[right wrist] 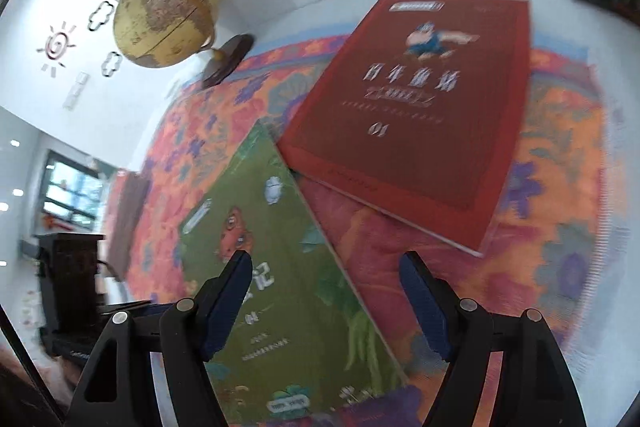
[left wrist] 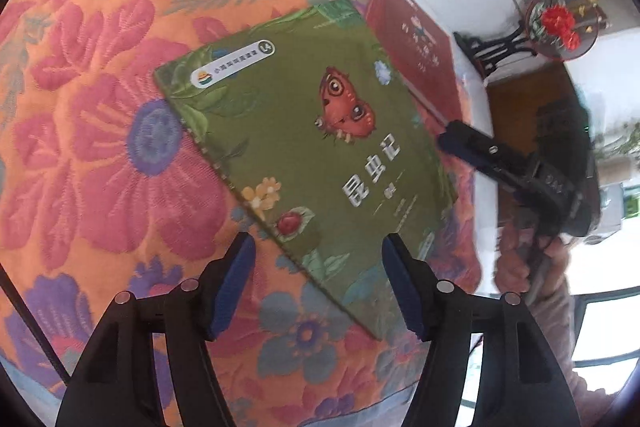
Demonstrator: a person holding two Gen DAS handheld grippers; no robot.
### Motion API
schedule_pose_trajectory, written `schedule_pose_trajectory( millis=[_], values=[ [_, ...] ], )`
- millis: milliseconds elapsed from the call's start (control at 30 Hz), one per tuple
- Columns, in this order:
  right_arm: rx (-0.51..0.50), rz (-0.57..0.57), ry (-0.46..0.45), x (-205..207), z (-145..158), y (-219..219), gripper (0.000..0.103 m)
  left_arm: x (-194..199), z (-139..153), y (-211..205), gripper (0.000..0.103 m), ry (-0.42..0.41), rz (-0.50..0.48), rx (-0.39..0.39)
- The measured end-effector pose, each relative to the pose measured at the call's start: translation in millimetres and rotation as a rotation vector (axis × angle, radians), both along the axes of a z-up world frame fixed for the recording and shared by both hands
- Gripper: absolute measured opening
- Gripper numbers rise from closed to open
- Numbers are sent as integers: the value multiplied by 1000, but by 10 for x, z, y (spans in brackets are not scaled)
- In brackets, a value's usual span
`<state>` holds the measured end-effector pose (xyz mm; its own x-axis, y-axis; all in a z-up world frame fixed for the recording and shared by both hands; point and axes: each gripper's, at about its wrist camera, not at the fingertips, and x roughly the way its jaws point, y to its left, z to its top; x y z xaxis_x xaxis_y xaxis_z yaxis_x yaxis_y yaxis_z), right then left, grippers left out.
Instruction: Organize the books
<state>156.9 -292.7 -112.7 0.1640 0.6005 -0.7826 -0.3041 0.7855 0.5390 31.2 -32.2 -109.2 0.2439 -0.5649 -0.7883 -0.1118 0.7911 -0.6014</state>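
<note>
Green book (left wrist: 304, 147) flat on floral cloth (left wrist: 100, 147) | red book (right wrist: 412, 119) beside (corners touching)

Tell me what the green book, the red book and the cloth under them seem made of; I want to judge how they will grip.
Green book: thin paperback, smooth coated card by the look; the cover lies flat with a slight sheen.
Red book: paper cover, seemingly matte, pale page edges showing; blur leaves the finish open.
Floral cloth: woven or quilted fabric, its flowers standing in raised, stitched texture.
</note>
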Motion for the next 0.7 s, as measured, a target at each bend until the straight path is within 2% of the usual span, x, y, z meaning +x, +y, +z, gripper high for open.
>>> schedule_pose_trajectory(
  millis=[100, 200, 300, 400, 500, 567, 600, 667, 700],
  values=[
    [54, 0, 17, 13, -43, 3, 76, 55, -35, 44, 63, -16, 8, -48],
    [163, -20, 109, -1, -119, -32, 76, 94, -62, 88, 63, -9, 32, -84],
    [131, -8, 116, -138, -81, 10, 76, 114, -41, 82, 61, 3, 18, -62],
    [142, -5, 197, -358, -94, 74, 76, 106, -25, 108, 60, 14, -3, -32],
    [127, 106, 265, -652, -109, 230, 76, 95, -44, 193, 55, 54, -40, -34],
    [115, 122, 249, -751, -97, 221, 74, 130, -87, 227, 50, 106, -101, -50],
    [138, 104, 252, -747, -121, 168, 69, 144, -89, 232, 46, 115, -117, -47],
    [232, 46, 304, -672, -238, 34, 62, 165, -97, 226, 44, 124, -155, -41],
    [277, 20, 323, -632, -303, -34, 55, 155, -95, 216, 43, 123, -166, -34]
  ],
)
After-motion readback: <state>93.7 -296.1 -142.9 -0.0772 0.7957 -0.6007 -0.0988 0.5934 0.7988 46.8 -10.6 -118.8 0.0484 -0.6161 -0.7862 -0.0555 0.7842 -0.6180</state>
